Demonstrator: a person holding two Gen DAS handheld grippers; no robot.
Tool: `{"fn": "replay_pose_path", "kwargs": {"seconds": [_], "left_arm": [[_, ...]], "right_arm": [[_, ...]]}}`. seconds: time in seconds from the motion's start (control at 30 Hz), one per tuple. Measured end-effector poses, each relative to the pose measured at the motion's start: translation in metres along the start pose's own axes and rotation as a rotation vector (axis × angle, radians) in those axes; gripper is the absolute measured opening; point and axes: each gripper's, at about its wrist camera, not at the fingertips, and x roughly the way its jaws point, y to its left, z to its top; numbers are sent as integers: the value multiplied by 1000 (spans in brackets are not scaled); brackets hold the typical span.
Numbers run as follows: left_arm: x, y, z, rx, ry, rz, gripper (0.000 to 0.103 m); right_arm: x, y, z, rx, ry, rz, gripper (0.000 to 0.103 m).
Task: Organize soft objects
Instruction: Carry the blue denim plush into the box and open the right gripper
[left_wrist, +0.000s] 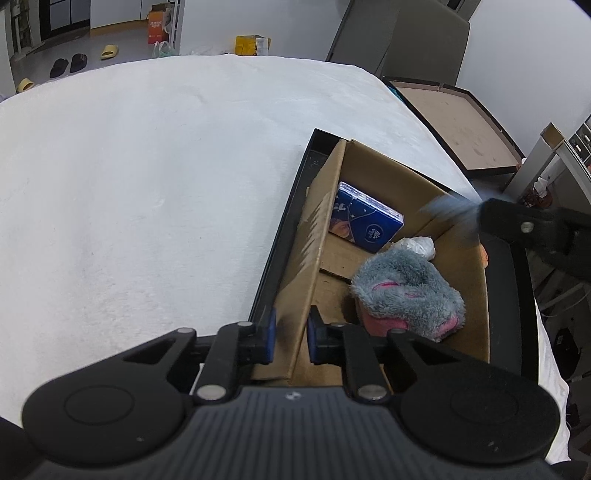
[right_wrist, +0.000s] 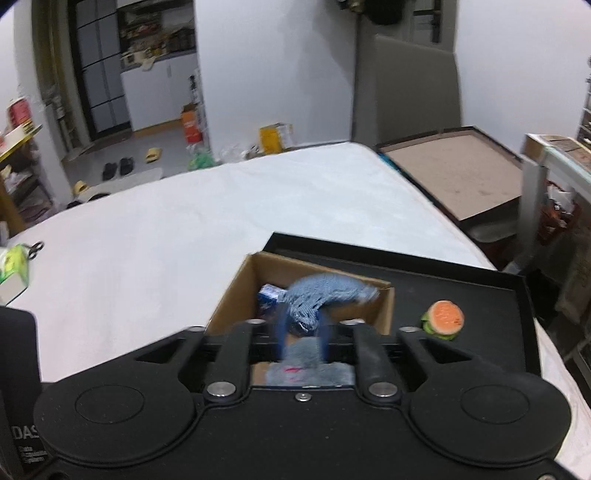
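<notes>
A cardboard box stands in a black tray on the white table. In it lie a blue tissue pack, a white wad and a grey and pink plush slipper. My left gripper straddles the box's left wall with a narrow gap between its blue pads. My right gripper is shut on a blue knitted cloth and holds it above the box; it also shows at the right of the left wrist view. A small burger toy sits on the tray to the box's right.
The white table top spreads to the left and behind. A green and white packet lies at its far left edge. A brown-topped low table and a grey chair stand beyond the right side.
</notes>
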Motion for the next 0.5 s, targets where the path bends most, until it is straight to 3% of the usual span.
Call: {"fn": "replay_pose_path", "kwargs": {"seconds": [0.03,0.1,0.5], "left_arm": [[0,0,0,-2,1,-1,15],[1,0,1,-3,2,-2,15],[-5,-1,2,-1,-15,4,16]], "right_arm": [[0,0,0,0,1,-10,47],[-1,-1,0,2,-1,-27,52],[-6,-38,-18,78,27,-82,56]]}}
